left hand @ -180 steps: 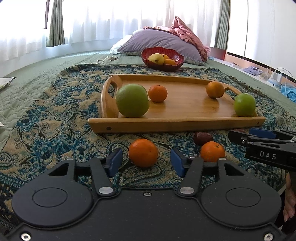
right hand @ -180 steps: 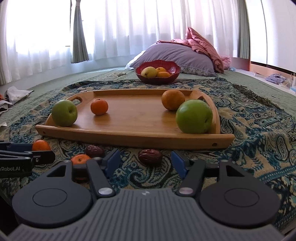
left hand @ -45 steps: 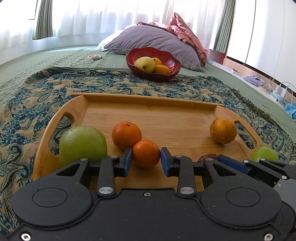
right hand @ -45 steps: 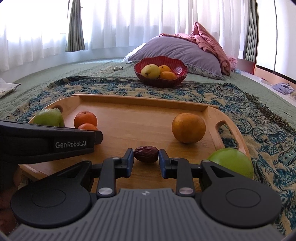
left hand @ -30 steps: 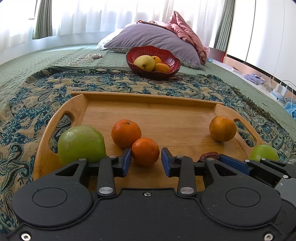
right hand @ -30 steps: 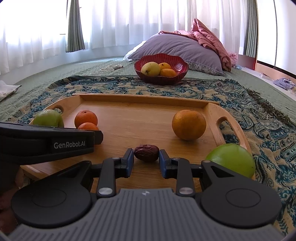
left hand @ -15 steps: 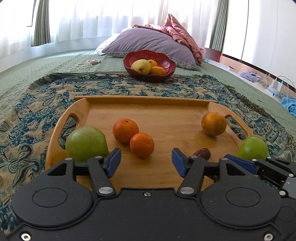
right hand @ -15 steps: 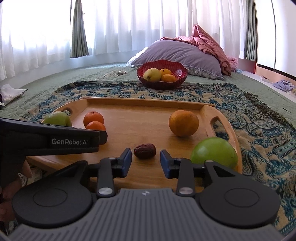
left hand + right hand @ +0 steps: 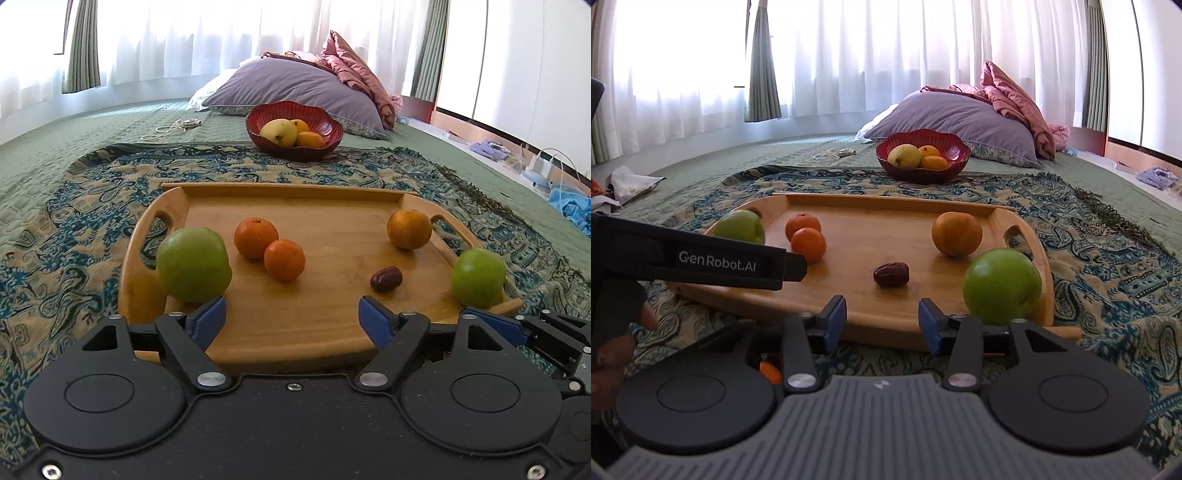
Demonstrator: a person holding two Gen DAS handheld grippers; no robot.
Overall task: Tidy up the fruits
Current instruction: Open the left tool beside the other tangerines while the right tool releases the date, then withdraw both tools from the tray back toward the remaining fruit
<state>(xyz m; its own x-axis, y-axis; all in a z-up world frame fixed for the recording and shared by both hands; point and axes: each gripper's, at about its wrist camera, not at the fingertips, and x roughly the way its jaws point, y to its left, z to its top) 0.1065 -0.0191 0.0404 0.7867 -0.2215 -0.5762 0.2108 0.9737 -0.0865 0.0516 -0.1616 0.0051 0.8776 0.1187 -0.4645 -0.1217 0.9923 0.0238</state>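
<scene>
Both fruits got dropped on the tray (image 9: pixel 295 343): we'd just opened each hand-held gripper, left (image 9: pixel 291 317) and right (image 9: pixel 882 320), empty now, leaving mandarin (image 9: pixel 284 260) and date (image 9: pixel 891 274) sorted there.

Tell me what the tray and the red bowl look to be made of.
Tray: seemingly bamboo or light wood with a smooth satin finish; fine lengthwise grain and a soft sheen show. Red bowl: probably glazed ceramic or lacquer; glossy, ribbed and scallop-rimmed, but the material stays uncertain.

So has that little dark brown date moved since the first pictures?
Yes. The date lay on the patterned blanket in front of the wooden tray; now it rests on the tray, between the small orange and the near green apple.
</scene>
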